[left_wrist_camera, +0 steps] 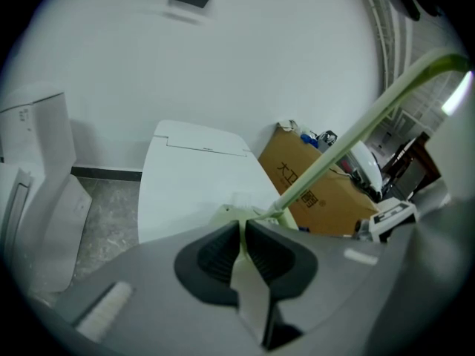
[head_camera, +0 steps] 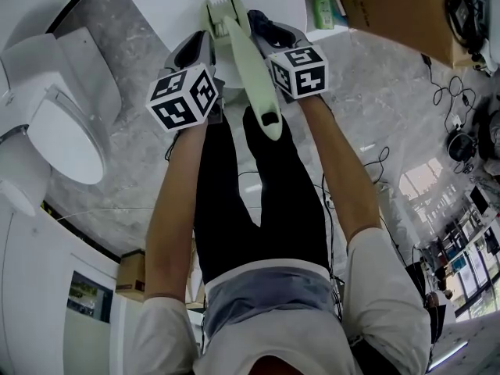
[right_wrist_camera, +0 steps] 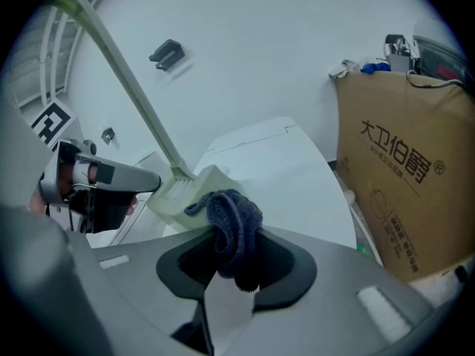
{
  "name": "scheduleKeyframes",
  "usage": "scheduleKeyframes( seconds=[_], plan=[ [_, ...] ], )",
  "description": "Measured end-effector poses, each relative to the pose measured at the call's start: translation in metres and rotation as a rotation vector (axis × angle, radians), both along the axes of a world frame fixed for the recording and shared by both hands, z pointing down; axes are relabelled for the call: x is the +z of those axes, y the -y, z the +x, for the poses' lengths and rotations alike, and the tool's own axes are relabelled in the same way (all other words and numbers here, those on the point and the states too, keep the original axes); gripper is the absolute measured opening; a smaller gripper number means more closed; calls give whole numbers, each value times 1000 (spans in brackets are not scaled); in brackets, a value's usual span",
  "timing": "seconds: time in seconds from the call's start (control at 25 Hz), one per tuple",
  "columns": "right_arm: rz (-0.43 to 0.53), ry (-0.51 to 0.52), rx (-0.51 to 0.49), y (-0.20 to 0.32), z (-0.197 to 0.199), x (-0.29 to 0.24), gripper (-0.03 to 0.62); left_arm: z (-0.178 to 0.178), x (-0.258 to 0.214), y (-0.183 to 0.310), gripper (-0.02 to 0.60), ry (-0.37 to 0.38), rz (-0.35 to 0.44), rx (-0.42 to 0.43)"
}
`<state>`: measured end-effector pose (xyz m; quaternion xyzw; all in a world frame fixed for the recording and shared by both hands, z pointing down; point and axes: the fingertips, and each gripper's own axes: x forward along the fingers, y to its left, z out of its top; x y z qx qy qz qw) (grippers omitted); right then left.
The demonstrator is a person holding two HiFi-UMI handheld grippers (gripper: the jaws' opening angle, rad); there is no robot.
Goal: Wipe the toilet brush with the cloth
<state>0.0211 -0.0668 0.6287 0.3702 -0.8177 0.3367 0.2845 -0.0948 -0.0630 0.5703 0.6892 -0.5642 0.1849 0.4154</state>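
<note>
Cool, even indoor light, soft shadows.
Gripper views bow into black vignetted corners; left tongs (left_wrist_camera: 243, 232) and right tongs (right_wrist_camera: 231, 252) blur up close. Head view: white glare patches on the glossy floor (head_camera: 373, 92).

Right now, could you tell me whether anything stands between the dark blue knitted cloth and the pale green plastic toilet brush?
Nothing visible does. The dark blue knitted cloth, clamped in the right gripper, appears to touch the pale green plastic toilet brush at its head, which the left gripper holds.

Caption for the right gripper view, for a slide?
Right gripper, jaws shut on dark cloth, at the pale green toilet brush head.
</note>
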Motion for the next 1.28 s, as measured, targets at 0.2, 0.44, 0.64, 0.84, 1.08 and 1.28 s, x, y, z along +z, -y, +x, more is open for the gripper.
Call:
scheduleKeyframes(
  seconds=[0.2, 0.44, 0.64, 0.84, 1.08, 1.28],
  plan=[
    [-16, 4, 16, -10, 0, 1, 106, -3, -1, -1, 0, -9, 0, -4],
    [-29, 10, 26, -19, 2, 2, 107, -3, 0, 0, 0, -15, 4, -18],
    [-51, 13, 46, -37, -6, 2, 106, -13, -4, -4, 0, -15, 7, -18],
    [-92, 35, 107, -49, -2, 11, 106, -4, 0, 0, 0, -19, 5, -14],
    [-121, 23, 144, -67, -16, 22, 106, -6, 0, -1, 0, -29, 2, 7],
    [-144, 68, 176, -69, -39, 13, 107, -5, 0, -1, 0, -49, 7, 30]
  ],
)
